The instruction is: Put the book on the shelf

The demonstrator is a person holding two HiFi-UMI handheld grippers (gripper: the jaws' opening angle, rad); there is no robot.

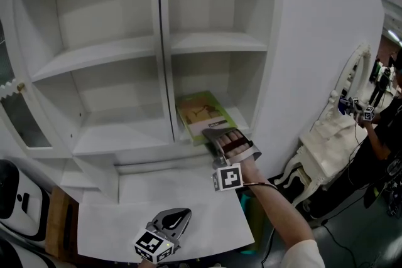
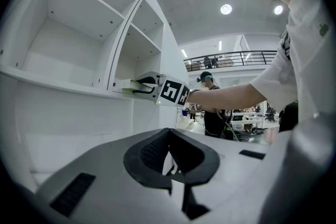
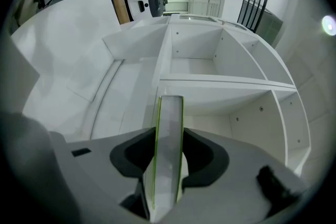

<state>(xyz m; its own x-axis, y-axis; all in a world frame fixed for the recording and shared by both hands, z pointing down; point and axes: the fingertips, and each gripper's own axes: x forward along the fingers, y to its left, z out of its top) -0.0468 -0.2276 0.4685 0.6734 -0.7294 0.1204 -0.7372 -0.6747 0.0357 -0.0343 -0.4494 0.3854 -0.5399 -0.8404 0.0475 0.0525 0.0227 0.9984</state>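
Note:
A book with a green cover lies flat in the lower right compartment of the white shelf, its near end sticking out over the front edge. My right gripper is shut on that near end. In the right gripper view the book runs edge-on between the dark pads, pointing into the compartment. My left gripper hovers low over the white ledge, shut and holding nothing. In the left gripper view my left gripper looks across at the right gripper and the book.
The other shelf compartments hold nothing. A glass-fronted door stands at the far left, with a white machine below it. An ornate white furniture piece and a person are on the right.

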